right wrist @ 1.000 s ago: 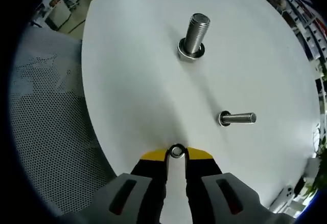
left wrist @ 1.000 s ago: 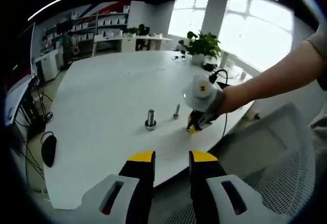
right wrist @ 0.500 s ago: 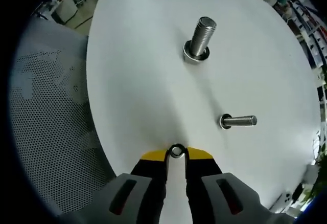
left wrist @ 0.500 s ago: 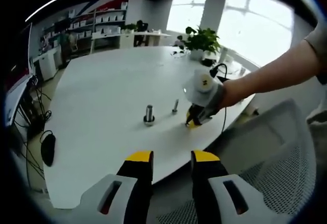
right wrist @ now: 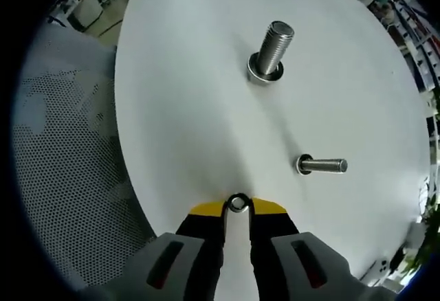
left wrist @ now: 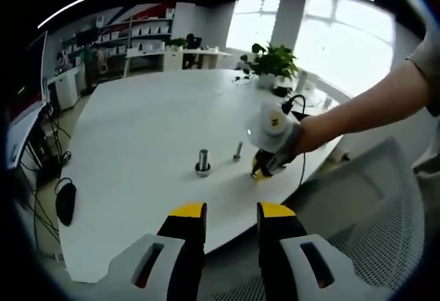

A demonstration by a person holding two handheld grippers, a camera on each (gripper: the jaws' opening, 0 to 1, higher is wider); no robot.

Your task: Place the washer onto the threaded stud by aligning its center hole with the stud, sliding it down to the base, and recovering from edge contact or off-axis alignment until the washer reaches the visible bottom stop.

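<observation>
Our right claw (right wrist: 237, 207), yellow-tipped, pinched the small silver metal washer (right wrist: 237, 203) by its rim between its jaw tips, low over the near edge of the white table (right wrist: 192, 108). We judged the washer light, stiff and slick, best held by the rim so the centre hole stayed free; a loose pinch could let it twist off-axis. Beyond stood the small threaded steel stud (right wrist: 322, 165) and, farther off, the large threaded steel stud (right wrist: 272, 47), both well apart from the washer. Our left claw (left wrist: 231, 213) hung open and empty off the table.

Left view low off the table (left wrist: 137, 129) edge; right view close overhead.
</observation>
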